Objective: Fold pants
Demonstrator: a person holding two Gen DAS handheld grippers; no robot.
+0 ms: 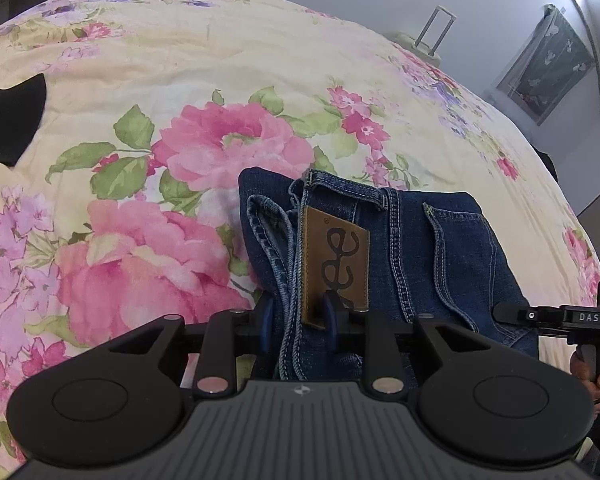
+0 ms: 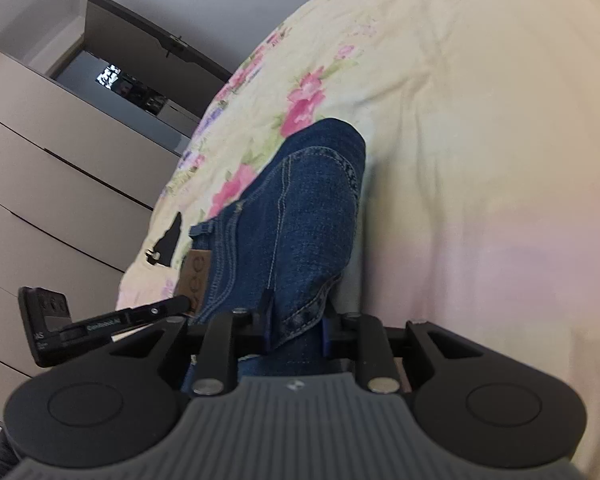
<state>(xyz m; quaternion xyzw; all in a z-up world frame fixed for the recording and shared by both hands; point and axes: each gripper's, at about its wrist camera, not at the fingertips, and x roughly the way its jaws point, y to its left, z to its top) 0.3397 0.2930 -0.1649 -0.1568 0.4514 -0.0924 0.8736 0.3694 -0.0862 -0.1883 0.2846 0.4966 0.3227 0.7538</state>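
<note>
Between L gripper's (image 1: 298, 330) blue pads sits the jeans' (image 1: 432, 248) waistband w/ leather patch (image 1: 334, 264), clamped; R gripper (image 2: 296, 330) pinches the other end of the same edge, jaws narrow. Both prob. hold the folded bundle to lay it square on floral bedspread (image 1: 228, 60), where jeans rest.

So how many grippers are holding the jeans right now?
2. The left gripper clamps the waistband by the leather patch; the right gripper clamps the jeans at their other near edge.
</note>
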